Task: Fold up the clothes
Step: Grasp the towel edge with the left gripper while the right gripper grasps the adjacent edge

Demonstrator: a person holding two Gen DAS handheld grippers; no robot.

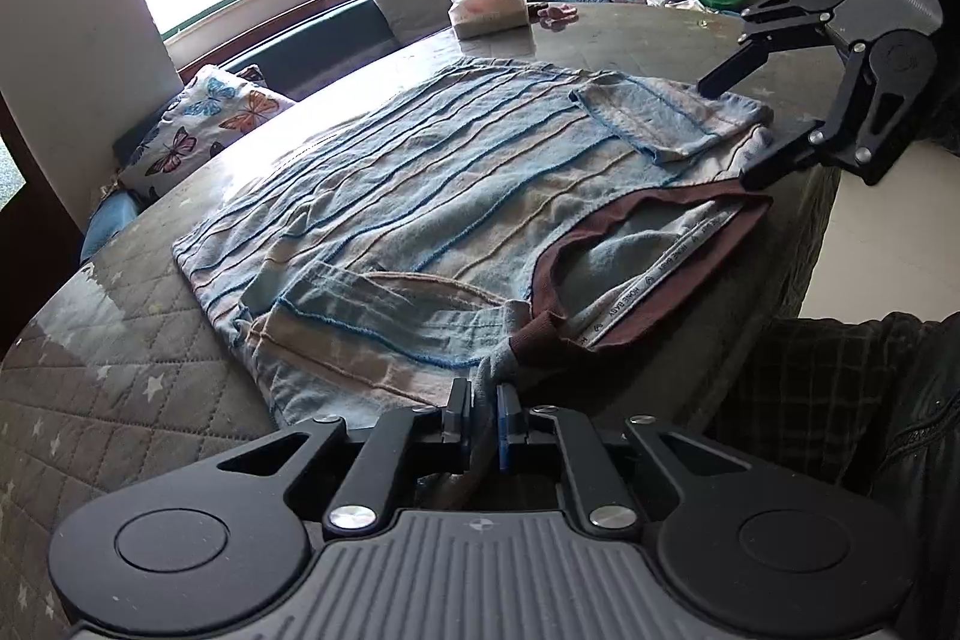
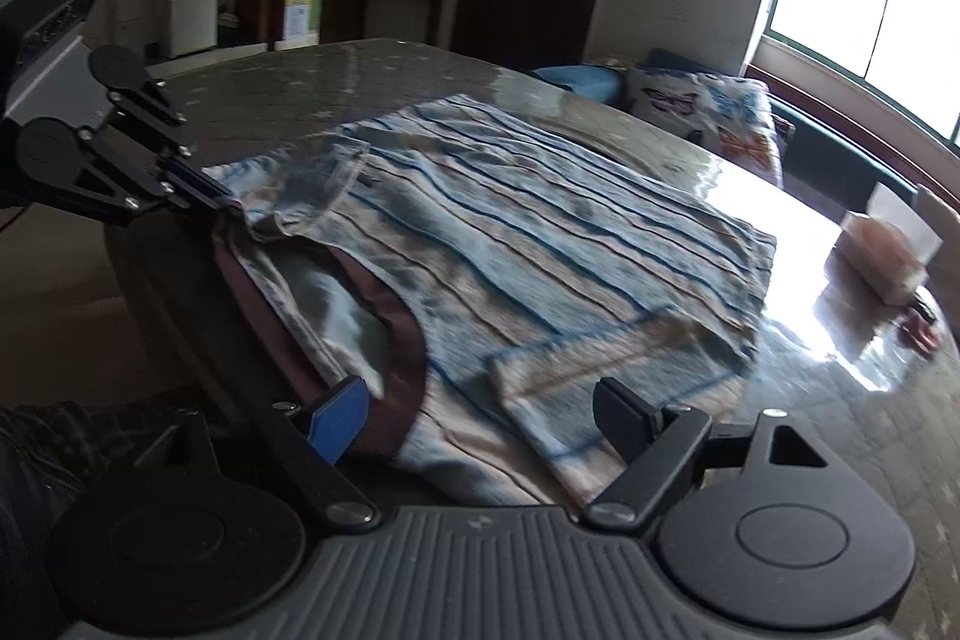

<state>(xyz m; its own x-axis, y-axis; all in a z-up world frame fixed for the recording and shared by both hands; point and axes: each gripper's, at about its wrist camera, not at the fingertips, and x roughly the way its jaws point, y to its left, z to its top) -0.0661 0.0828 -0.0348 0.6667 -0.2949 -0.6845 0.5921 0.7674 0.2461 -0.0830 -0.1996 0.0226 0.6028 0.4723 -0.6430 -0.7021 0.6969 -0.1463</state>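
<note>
A blue and beige striped shirt (image 1: 390,196) with a brown collar (image 1: 606,226) lies flat on the round table, both short sleeves folded onto its body. My left gripper (image 1: 483,415) is shut on the shirt's near shoulder by the collar; it also shows in the right wrist view (image 2: 225,202), pinching the fabric. My right gripper (image 2: 480,412) is open, its jaws wide apart around the other shoulder of the shirt (image 2: 540,268). It shows in the left wrist view (image 1: 729,130) at the shirt's far shoulder.
The table (image 1: 120,340) has a quilted star cover under a glossy top. A tissue box (image 1: 487,7) stands at its far side. Butterfly cushions (image 1: 204,124) lie on a bench by the window. A person's dark sleeve (image 1: 840,388) is at the right.
</note>
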